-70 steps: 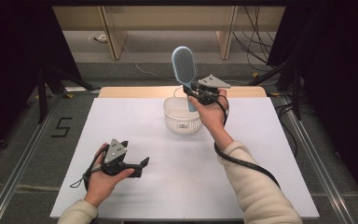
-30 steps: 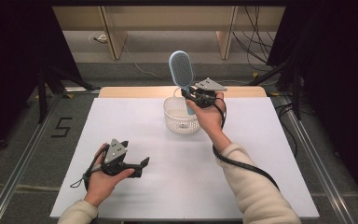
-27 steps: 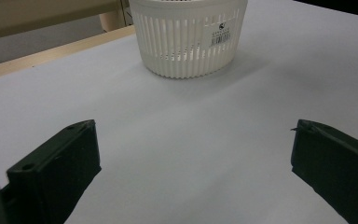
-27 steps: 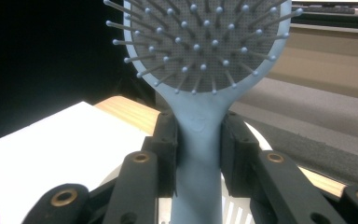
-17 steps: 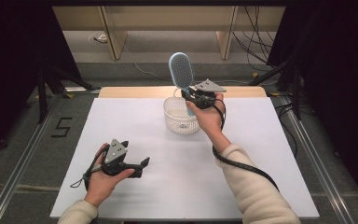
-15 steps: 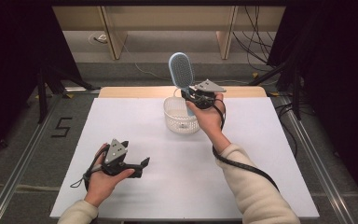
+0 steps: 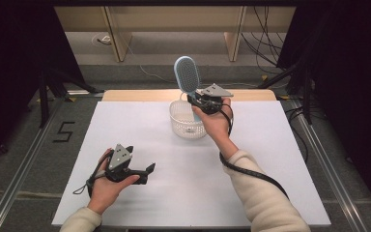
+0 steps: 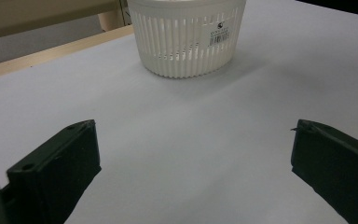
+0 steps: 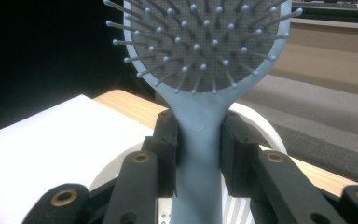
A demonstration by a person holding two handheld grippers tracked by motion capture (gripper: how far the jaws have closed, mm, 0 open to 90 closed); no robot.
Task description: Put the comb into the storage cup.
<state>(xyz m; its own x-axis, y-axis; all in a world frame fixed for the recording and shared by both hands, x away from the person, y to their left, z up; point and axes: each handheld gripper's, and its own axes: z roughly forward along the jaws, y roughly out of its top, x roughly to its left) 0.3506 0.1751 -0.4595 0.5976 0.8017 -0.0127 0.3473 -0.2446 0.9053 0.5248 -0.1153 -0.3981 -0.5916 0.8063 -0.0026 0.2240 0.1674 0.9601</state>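
A light blue hairbrush (image 7: 187, 75) (image 9: 199, 70) stands nearly upright, bristled head up, over a white slotted basket (image 7: 181, 123) (image 8: 186, 35) at the back middle of the white table. My right gripper (image 7: 196, 103) (image 9: 198, 149) is shut on the brush's handle just below the head, with the pads pressing both sides. The handle's lower end reaches down toward the basket's opening. My left gripper (image 7: 147, 174) (image 8: 193, 172) rests low over the table's front left, open, with nothing between its fingers and the basket well ahead of it.
The white table top (image 7: 280, 159) has a bare wooden strip (image 7: 135, 95) along its far edge. Metal rails (image 7: 26, 159) run along both sides on the grey floor. Cables (image 7: 265, 29) and wooden furniture legs (image 7: 118, 36) lie beyond the table.
The right gripper and the brush have shifted slightly left and lower over the basket since the oldest frame. The left gripper has stayed put.
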